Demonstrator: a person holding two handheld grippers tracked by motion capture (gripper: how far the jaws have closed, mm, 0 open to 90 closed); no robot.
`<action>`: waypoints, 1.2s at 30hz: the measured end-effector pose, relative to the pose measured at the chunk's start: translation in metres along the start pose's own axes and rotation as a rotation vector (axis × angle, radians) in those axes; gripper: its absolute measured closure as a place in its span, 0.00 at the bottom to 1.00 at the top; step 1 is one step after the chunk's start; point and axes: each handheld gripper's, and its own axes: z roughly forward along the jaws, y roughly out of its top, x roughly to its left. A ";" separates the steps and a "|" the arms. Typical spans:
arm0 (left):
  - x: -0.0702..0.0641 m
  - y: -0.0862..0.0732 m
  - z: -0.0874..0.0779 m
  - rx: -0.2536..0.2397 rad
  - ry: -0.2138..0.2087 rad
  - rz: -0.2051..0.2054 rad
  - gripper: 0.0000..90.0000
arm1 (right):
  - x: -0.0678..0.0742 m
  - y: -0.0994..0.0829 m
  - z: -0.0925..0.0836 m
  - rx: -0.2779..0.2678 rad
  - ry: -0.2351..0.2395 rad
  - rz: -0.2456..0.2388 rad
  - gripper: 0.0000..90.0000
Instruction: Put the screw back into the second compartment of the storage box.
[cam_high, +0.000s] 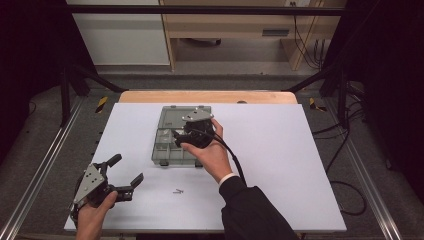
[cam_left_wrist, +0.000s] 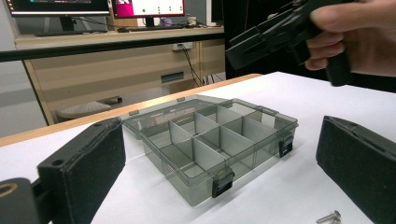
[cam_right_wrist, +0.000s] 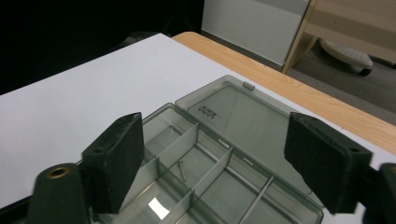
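A clear grey compartment box (cam_high: 170, 163) lies open in the middle of the white table, its lid (cam_right_wrist: 243, 116) folded flat on the far side. One small screw (cam_right_wrist: 182, 170) rests in a compartment. My right gripper (cam_high: 187, 131) hovers just above the box with its jaws open and nothing between them (cam_right_wrist: 212, 135). At the table's near left corner my left gripper (cam_high: 129, 167) is low over the surface, open and empty, and faces the box (cam_left_wrist: 196, 186). Another screw (cam_high: 178, 191) lies loose on the table in front of the box.
The white sheet (cam_high: 280, 165) covers a wooden tabletop whose far edge (cam_high: 207, 96) shows. Metal rails (cam_high: 45, 165) run along both sides. Beyond the table stand a wooden desk (cam_left_wrist: 116, 65) and monitors (cam_left_wrist: 149, 7). The right gripper's cable (cam_high: 235, 160) trails along the person's sleeve.
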 end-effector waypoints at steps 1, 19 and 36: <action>0.000 0.000 0.000 -0.001 0.000 -0.001 0.01 | 0.000 0.000 -0.004 -0.003 0.003 0.000 0.19; 0.001 0.000 -0.001 0.000 0.001 0.001 0.01 | 0.008 -0.013 -0.046 0.036 0.079 -0.099 0.13; 0.000 0.000 -0.001 -0.005 -0.002 -0.001 0.01 | 0.025 -0.030 -0.050 0.179 0.169 -0.190 0.10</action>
